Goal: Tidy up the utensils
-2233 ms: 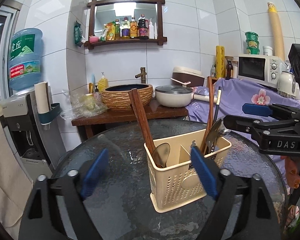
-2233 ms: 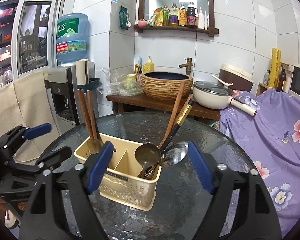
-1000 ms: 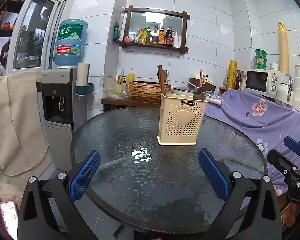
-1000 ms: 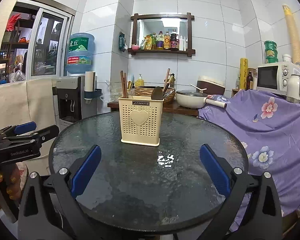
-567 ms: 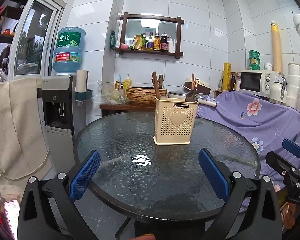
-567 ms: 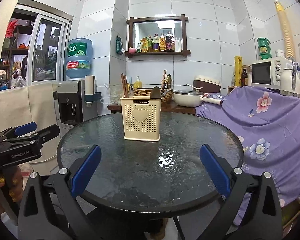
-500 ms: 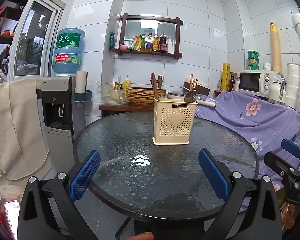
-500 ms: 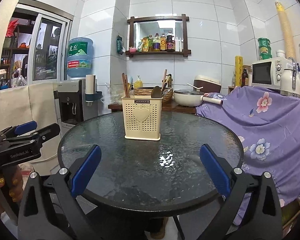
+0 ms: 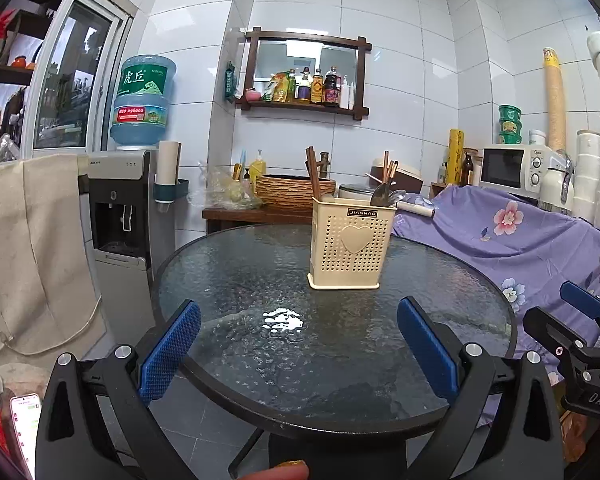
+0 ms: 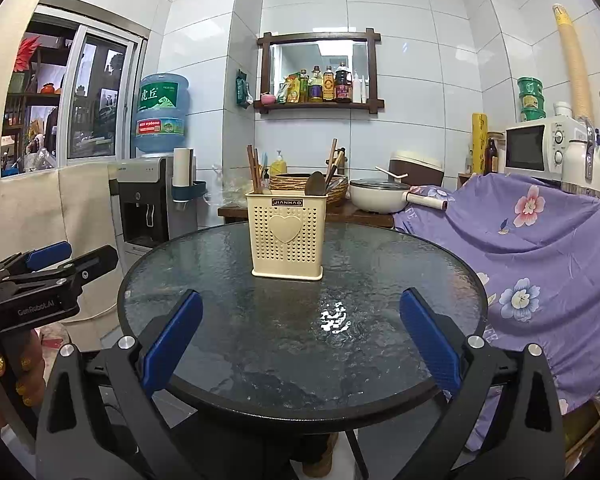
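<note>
The left gripper (image 9: 298, 344) is level, its blue-padded fingers (image 9: 168, 350) spread wide with nothing between them. The right gripper (image 10: 300, 340) is the same, fingers (image 10: 430, 342) wide apart and empty. The two are side by side, a hand (image 10: 8, 372) gripping the left one's handle.

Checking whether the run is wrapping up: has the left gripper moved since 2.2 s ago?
Yes. The left gripper has pulled back from the cream utensil caddy, which is now far across the glass table.

I had open round dark glass counter (image 9: 260, 360) before me; only the cream perforated plastic utensil caddy (image 10: 287, 236) stood in the way.
</note>
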Tool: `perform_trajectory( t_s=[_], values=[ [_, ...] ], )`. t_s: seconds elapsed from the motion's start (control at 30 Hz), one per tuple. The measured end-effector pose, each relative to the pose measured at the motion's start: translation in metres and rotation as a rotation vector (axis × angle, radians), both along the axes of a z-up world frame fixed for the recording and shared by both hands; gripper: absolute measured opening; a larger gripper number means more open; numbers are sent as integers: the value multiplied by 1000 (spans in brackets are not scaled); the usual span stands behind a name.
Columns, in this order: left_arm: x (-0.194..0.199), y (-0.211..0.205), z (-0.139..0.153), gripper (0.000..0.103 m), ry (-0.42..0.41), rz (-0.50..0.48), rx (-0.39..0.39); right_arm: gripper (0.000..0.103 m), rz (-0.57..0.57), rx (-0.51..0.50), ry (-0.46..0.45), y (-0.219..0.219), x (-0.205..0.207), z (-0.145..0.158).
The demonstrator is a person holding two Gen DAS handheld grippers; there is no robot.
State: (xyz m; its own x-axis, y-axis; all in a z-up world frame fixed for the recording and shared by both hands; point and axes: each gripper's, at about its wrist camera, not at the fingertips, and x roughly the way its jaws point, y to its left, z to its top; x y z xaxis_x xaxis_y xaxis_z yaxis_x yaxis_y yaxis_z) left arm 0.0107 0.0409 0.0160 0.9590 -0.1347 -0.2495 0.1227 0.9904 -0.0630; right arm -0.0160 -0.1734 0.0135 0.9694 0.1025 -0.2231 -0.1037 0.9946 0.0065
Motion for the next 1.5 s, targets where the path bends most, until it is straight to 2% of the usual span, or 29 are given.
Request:
perform_trajectory(
  t_s=[0.4, 1.5],
  values=[
    [-4, -5, -3, 97, 2, -23, 44, 97, 10, 18, 20, -1, 3, -4],
    [-4, -11, -6, 97, 11, -39, 62, 97, 5, 21, 18, 1, 3, -4]
  ],
)
